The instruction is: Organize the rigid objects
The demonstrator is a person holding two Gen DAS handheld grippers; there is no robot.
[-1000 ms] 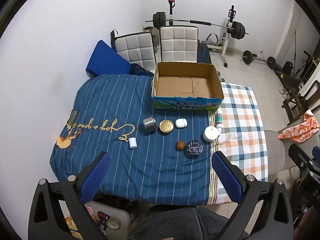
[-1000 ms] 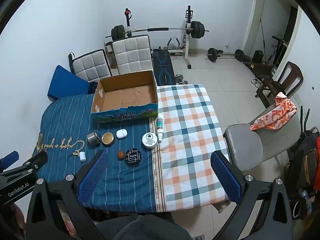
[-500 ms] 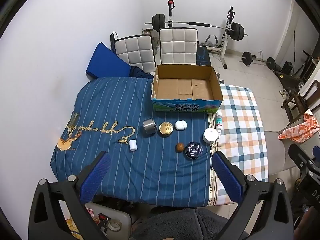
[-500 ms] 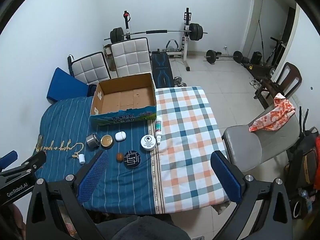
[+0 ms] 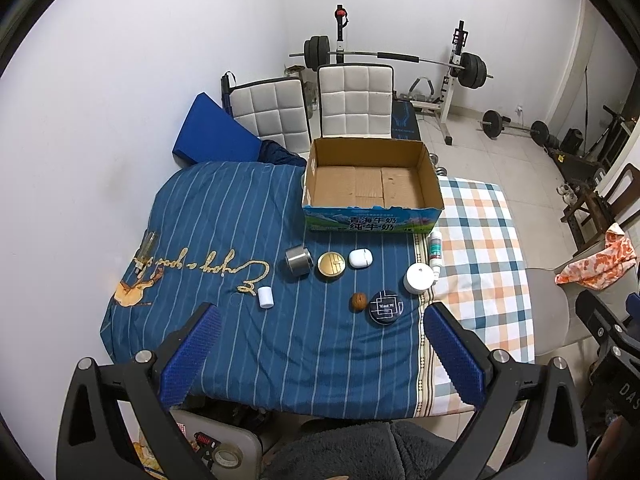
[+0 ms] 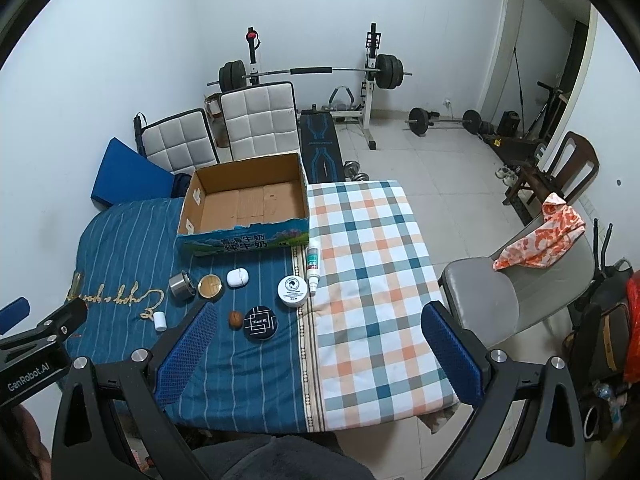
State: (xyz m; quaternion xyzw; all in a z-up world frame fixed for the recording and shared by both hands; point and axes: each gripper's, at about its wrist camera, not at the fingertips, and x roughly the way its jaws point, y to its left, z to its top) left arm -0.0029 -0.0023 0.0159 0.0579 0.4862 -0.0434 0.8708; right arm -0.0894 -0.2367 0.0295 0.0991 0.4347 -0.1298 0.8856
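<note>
**Both claws held wide above the near edge, small items still out on the table**

The left claw (image 5: 318,354) hangs over the near edge of the table (image 5: 208,216) with its blue pads spread wide and nothing between them. Farthest left of the loose items, a small white cylinder (image 5: 265,297) lies on the blue striped cloth (image 5: 240,344) near the gold lettering. To its right and farther back, a row of three sits just in front of the box: a silver metal tin (image 5: 297,261) on its side, a round gold-lidded tin (image 5: 331,265) and a white rounded case (image 5: 360,258), close together but apart. Nearer, a brown walnut-like ball (image 5: 359,301) rests just beside a flat black round tin (image 5: 386,307). A white round jar (image 5: 418,279) stands at the seam where the striped cloth meets the checked cloth (image 5: 480,248), with a slim white bottle (image 5: 435,251) lying just beside it, pointing near to far. The open cardboard box (image 5: 372,222), its floor bare, stands at the far side, straddling the seam. Two white padded chairs (image 5: 320,108) stand behind the table, a barbell rack (image 5: 400,58) beyond them. The right claw (image 6: 318,354) hovers over the near edge above the checked cloth, pads equally wide apart and gripping nothing. A grey chair (image 6: 512,292) with an orange cloth draped on it stands at the right.
</note>
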